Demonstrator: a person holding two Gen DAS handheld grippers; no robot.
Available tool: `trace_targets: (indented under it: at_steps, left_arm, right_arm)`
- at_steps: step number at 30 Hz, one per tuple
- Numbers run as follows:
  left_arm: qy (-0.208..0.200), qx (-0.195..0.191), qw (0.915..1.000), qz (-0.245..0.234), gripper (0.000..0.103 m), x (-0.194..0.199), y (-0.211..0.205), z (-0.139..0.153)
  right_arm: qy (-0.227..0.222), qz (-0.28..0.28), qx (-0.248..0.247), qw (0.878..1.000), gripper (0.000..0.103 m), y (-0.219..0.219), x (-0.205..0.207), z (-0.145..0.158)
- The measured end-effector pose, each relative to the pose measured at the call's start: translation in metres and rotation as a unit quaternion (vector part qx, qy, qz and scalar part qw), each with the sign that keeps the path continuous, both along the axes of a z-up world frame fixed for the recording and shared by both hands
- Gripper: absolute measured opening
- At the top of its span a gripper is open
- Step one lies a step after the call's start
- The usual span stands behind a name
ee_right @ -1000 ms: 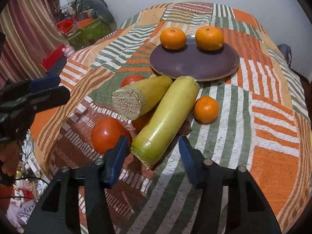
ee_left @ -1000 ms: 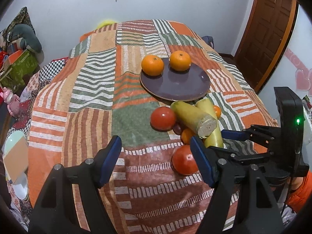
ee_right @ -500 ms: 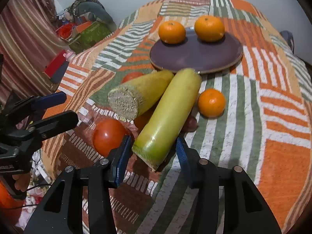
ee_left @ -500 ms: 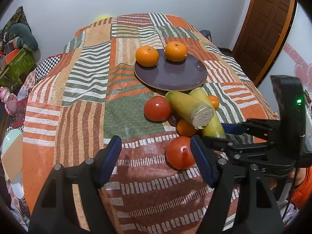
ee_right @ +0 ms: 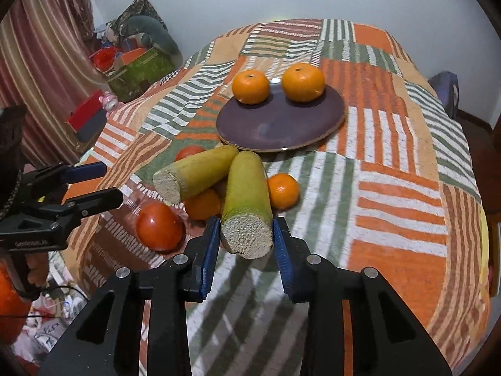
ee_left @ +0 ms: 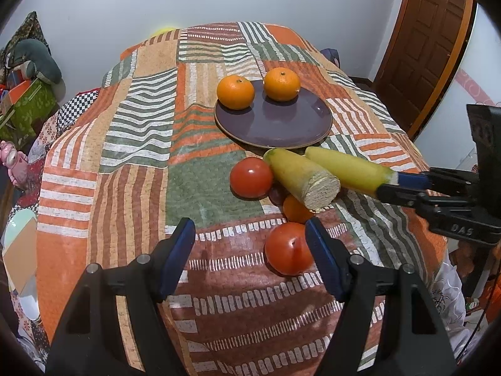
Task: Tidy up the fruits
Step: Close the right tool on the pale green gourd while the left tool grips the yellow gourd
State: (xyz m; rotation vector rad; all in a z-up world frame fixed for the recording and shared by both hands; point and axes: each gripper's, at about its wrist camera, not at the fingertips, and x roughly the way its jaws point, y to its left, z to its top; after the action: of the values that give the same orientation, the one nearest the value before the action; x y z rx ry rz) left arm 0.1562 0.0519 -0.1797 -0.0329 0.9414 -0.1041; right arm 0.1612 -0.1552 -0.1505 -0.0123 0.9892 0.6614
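Now corn cob (ee_right: pixel 247 200) cut end between closing right hand-held gripper (ee_right: pixel 245 244) jaws.

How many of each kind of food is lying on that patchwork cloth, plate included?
Oranges: 4, two on the purple plate and, and two on the cloth, and
Tomatoes: 2, and
Yellow-green corn-like cobs: 2, and
Small dark fruit, half hidden: 1
Total: 9

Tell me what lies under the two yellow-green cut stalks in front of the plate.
Under the two stalks an orange and something dark purple peek out, resting on the striped cloth. The stalks cover most of both, so anything more beneath stays hidden.
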Motion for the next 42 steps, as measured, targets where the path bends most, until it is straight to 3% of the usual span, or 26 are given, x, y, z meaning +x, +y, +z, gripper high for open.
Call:
trace_targets:
  at_steps: [13,19,24,28,31,33,42]
  left_arm:
    - [-0.002,0.007,0.9999,-0.013,0.073,0.004,-0.013,0.001]
    - [-0.005,0.010,0.9998,-0.016,0.073,0.011,-0.022,0.004]
    - [-0.010,0.006,0.9998,-0.013,0.073,0.019,-0.026,0.010]
    - [-0.007,0.005,0.9998,-0.019,0.073,0.028,-0.035,0.012]
    - [0.000,0.004,0.9997,-0.026,0.073,0.038,-0.044,0.008]
    - [0.009,0.005,0.9995,-0.029,0.073,0.045,-0.049,0.002]
    - [0.036,0.020,0.9990,-0.019,0.070,0.071,-0.058,-0.022]
  right_arm:
    - [-0.019,-0.013,-0.039,0.999,0.031,-0.039,-0.019,-0.001]
    - [0.007,-0.051,-0.062,0.997,0.031,-0.062,-0.012,-0.027]
    - [0.017,-0.055,-0.042,0.997,0.032,-0.067,-0.007,-0.035]
    - [0.009,-0.044,-0.056,0.997,0.033,-0.063,-0.004,-0.035]
    - [-0.005,-0.043,-0.067,0.997,0.040,-0.061,0.001,-0.035]
    - [0.000,-0.044,-0.058,0.997,0.045,-0.062,0.007,-0.037]
    - [0.044,-0.066,0.017,0.997,0.045,-0.076,0.040,-0.044]
